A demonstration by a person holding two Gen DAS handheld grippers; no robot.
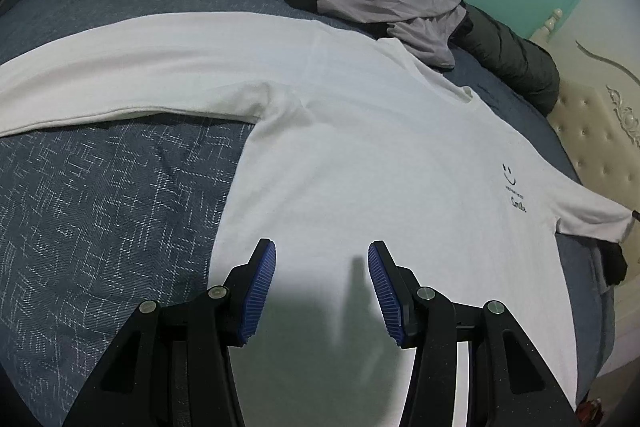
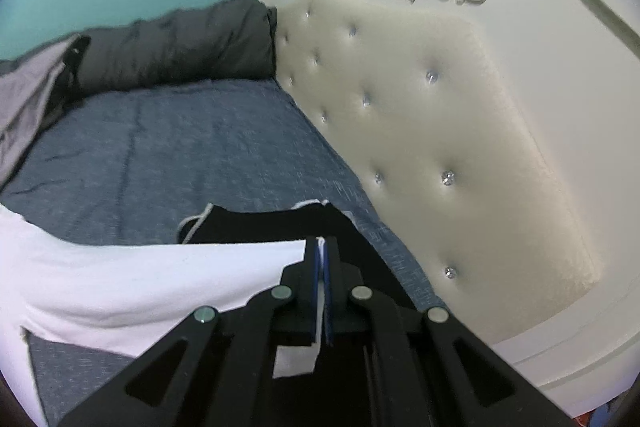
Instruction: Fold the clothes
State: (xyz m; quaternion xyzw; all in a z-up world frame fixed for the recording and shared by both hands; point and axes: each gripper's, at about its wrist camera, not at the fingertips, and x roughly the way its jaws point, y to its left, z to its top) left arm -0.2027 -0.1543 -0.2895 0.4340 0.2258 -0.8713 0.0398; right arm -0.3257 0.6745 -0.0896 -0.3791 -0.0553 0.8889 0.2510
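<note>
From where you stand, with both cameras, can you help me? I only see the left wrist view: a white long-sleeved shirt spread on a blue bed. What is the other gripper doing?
Observer: The right gripper is shut on the white long-sleeved shirt's sleeve cuff.
Operator: Is the sleeve lying flat?
Observer: No, it hangs lifted off the blue woven bedspread, stretched towards the gripper.
Operator: Anything under that sleeve?
Observer: A black garment with a white edge lies just beyond the cuff.
Operator: What's ahead of it?
Observer: A cream tufted headboard with crystal buttons.
</note>
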